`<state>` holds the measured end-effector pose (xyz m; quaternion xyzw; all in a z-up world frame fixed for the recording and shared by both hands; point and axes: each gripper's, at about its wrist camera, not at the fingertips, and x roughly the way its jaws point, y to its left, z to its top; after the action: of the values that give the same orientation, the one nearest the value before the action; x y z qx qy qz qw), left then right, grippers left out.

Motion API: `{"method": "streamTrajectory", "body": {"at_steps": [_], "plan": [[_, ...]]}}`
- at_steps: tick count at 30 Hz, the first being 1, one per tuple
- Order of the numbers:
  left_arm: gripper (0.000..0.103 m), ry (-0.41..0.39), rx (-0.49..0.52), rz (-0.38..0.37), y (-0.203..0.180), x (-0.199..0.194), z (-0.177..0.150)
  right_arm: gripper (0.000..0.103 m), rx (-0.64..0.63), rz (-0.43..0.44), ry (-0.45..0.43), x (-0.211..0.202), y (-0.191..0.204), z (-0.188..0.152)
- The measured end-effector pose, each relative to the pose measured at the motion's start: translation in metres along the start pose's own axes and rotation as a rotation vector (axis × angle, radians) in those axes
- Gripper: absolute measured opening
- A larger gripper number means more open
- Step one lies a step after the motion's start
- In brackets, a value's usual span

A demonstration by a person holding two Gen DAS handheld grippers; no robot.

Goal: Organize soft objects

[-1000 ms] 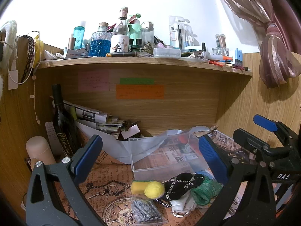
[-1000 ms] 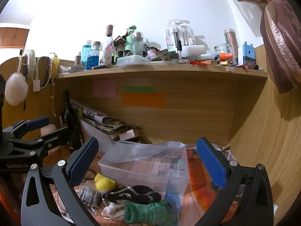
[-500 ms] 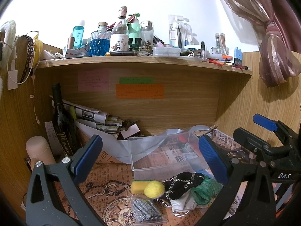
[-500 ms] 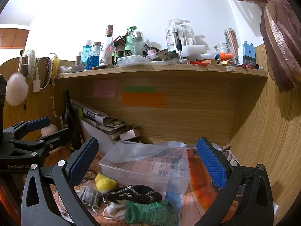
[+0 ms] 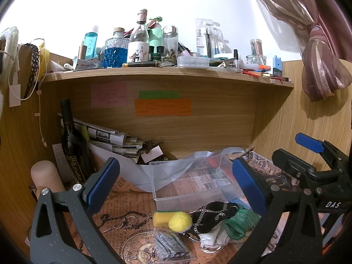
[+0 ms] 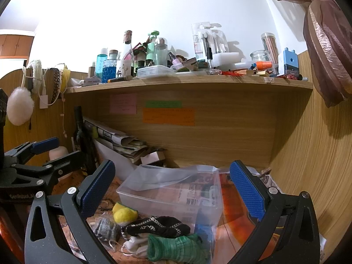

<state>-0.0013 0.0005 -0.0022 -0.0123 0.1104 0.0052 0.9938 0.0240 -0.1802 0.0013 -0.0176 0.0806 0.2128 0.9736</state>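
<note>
Change between the earlier pictures and this moment was next to nothing: both grippers hung where they had been, so I judged the sorting not yet begun and the first pick not yet chosen

From the left: the left gripper (image 5: 173,182) stood wide open and empty, above the desk and short of the pile. Under it lay a yellow sponge (image 5: 161,217) touching a yellow ball (image 5: 180,221), with a small grey bag (image 5: 170,245) just in front. Next came the black cloth (image 5: 214,214) with a chain draped over it, white cloth (image 5: 212,238) beneath, and a green roll (image 5: 239,221) beside. The clear bin (image 5: 189,182) sat just behind them, holding no soft things that I could see. The right gripper (image 6: 172,186) was likewise wide open and empty, aimed over the bin (image 6: 171,198)

Around stood a bottle (image 5: 71,143) and papers (image 5: 110,138) at the back left, and a loose plastic sheet (image 5: 176,165) drooping over the bin's far rim, likely to snag a drop. The chain could drag neighbours along
</note>
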Motion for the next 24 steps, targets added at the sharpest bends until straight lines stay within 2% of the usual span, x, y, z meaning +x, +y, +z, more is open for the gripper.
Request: {"method": "streamTrajectory", "body": {"at_steps": [24], "plan": [[0.103,0.0,-0.002,-0.002,-0.0012,-0.0014,0.0004,0.103,0.004,0.0,0.001,0.0006,-0.0007,0.0002]]}}
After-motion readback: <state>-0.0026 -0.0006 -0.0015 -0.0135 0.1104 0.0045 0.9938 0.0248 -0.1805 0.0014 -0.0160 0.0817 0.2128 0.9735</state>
